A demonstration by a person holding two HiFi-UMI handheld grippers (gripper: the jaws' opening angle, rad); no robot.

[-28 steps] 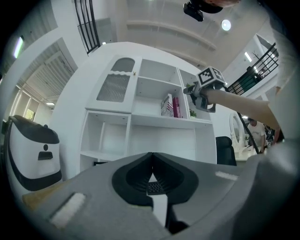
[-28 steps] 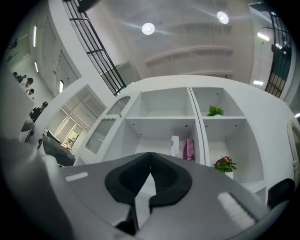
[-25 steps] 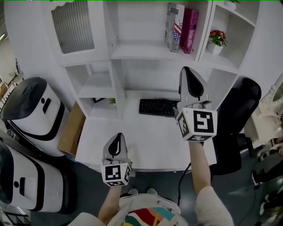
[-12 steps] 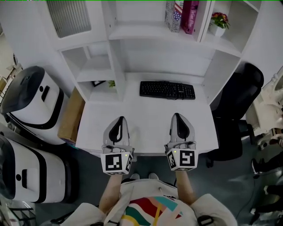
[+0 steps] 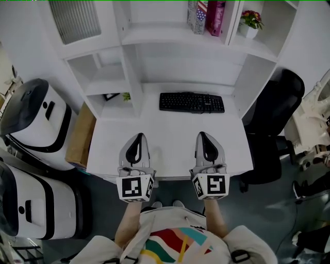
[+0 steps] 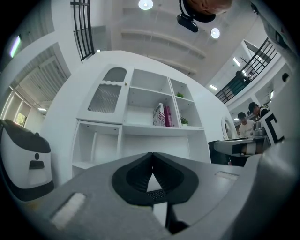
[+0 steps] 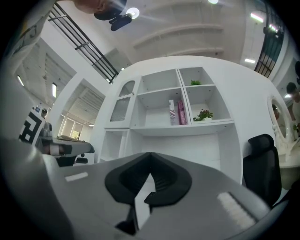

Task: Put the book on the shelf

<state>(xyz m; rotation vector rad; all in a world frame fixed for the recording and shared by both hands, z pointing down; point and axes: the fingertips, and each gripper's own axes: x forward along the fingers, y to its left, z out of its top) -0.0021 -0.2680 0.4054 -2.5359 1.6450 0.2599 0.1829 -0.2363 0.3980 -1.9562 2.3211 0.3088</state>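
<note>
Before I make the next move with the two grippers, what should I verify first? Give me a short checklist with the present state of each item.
1. Left gripper shut and empty: ok.
2. Right gripper shut and empty: ok.
3. Patterned book and pink book stand upright on the upper shelf: ok.
4. No book lies on the desk, only the keyboard: ok.
5. Books firmly supported, not about to tip: cannot tell.
6. Potted plant upright in the next compartment: ok.
</note>
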